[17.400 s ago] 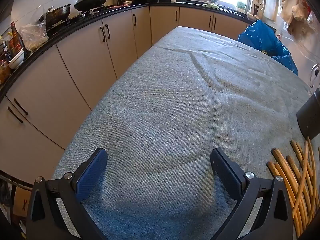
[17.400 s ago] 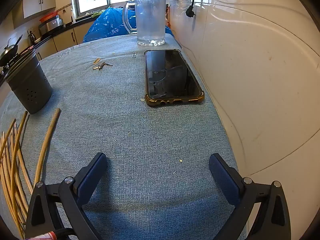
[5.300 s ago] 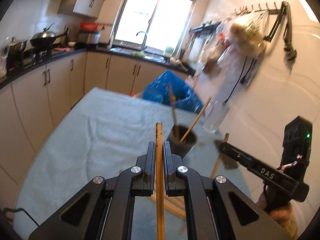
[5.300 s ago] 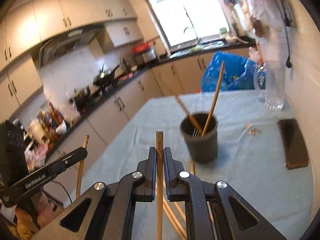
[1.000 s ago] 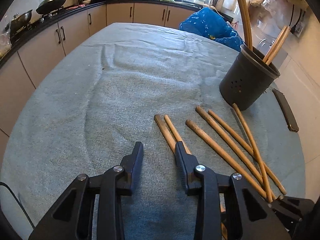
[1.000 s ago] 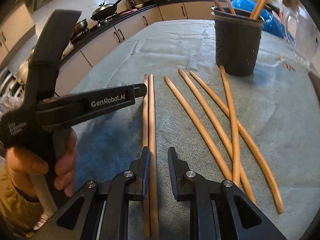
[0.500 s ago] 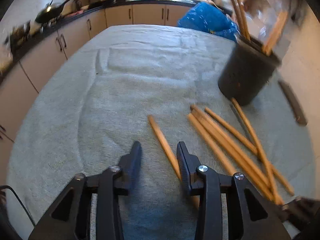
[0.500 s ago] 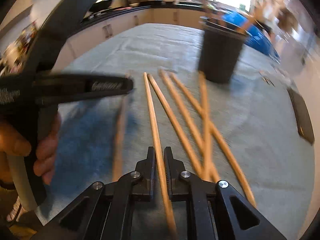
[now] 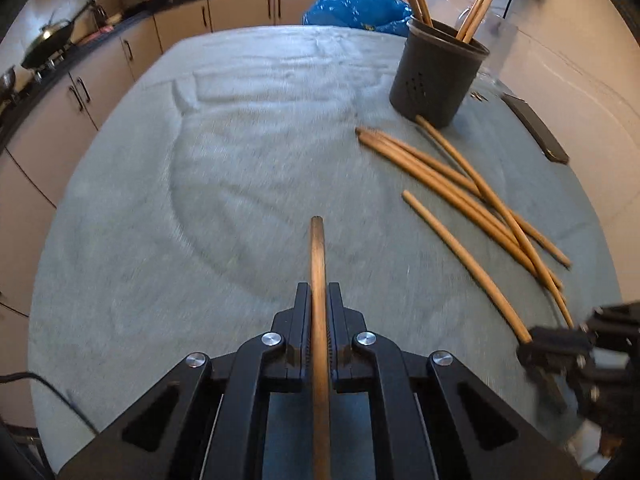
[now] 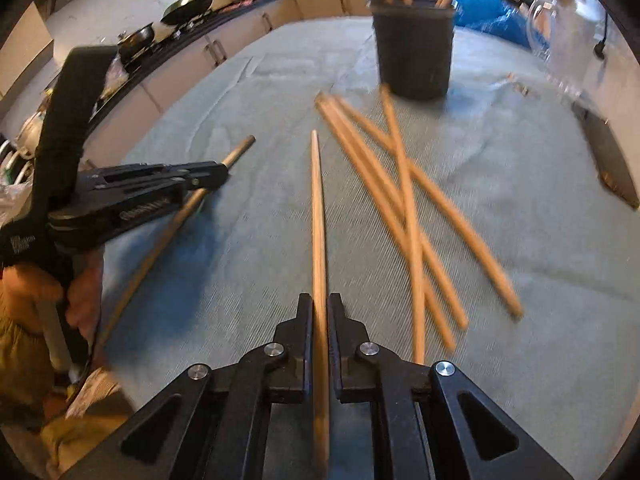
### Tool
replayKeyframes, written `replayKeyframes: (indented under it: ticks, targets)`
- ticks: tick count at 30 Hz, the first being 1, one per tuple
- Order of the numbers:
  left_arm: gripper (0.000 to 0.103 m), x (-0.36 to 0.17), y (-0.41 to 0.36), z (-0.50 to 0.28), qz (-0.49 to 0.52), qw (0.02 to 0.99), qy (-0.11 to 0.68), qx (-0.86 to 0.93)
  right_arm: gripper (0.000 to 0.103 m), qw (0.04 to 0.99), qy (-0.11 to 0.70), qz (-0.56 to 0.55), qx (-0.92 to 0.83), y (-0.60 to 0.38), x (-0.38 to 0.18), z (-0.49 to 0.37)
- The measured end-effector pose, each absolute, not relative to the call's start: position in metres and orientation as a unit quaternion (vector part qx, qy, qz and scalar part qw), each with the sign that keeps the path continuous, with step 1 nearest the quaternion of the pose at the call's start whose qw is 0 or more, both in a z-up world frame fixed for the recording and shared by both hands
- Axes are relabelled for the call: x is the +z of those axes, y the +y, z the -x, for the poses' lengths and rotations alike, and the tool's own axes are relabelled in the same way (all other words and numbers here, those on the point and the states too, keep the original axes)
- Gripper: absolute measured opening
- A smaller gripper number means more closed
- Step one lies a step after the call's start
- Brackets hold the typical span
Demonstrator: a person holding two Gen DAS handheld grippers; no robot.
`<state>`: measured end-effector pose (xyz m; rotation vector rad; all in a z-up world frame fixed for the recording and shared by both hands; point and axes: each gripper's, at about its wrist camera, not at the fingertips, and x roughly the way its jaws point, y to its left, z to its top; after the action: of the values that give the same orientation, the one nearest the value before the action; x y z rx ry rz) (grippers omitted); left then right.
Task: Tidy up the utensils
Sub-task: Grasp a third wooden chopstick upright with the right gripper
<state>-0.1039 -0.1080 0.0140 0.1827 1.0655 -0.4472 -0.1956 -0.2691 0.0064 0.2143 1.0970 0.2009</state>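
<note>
Bench [image 9: 248, 152] under grey cloth, kitchen cabinets far left. Dark utensil holder [image 9: 436, 76] far right, a few chopsticks standing in it. Loose chopsticks [image 9: 460, 184] lie crossed on the cloth just near of the holder. My left tongs [image 9: 319, 300] just closed, clamped on one chopstick [image 9: 318, 256]. My right tongs [image 10: 319, 312] clamped on another chopstick [image 10: 318, 216], pointing toward the holder.

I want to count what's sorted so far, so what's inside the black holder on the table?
Wooden chopsticks stand in the black holder, their tops sticking above the rim. About four show. Its dark wall hides their lower ends and anything else at the bottom.
</note>
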Motion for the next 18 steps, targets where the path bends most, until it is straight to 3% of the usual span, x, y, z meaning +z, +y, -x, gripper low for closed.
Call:
replayKeyframes:
  ticks: [6,8,18]
  targets:
    - [0.011,0.013,-0.109,0.092,-0.092,0.833,0.509,-0.196,0.021,0.846,0.517,-0.093,0.086,-0.267,0.009,0.169]
    - [0.015,0.012,-0.116,0.085,-0.096,0.829,0.513,-0.201,0.021,0.848,0.517,-0.083,0.084,-0.265,0.007,0.153]
    - [0.015,0.014,-0.123,0.056,-0.107,0.814,0.528,-0.218,0.021,0.838,0.540,0.033,0.069,-0.234,0.011,0.104]
